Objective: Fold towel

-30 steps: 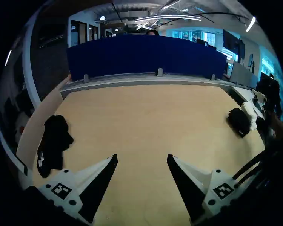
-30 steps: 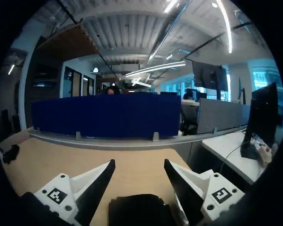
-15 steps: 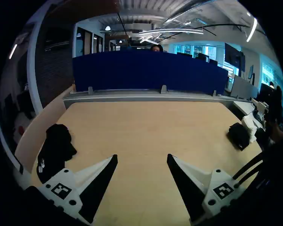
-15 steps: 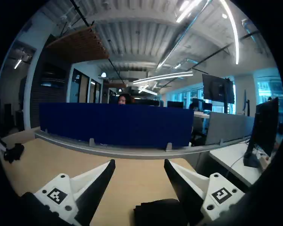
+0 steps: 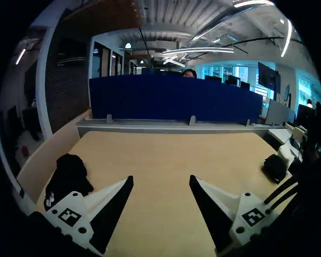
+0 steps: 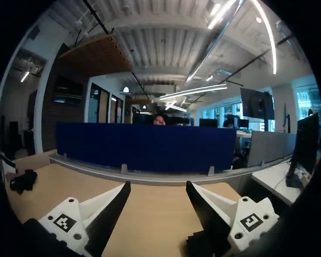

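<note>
left gripper (image 5: 160,177), right gripper (image 6: 157,183): jaws wide, empty | dark towel (image 5: 68,177) lower left, crumpled | likely soft, limp, light; pinch a corner

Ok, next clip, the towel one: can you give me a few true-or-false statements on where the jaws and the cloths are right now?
1. The left gripper has its jaws open with nothing between them. True.
2. The right gripper is shut on a black towel. False: its jaws are open and hold nothing.
3. In the left gripper view, a crumpled black cloth lies on the light wooden table near its left edge. True.
4. The upright partition panel along the table's far edge is red. False: it is blue.
5. The dark folded bundle sits mid-table. False: it is at the right edge.
</note>
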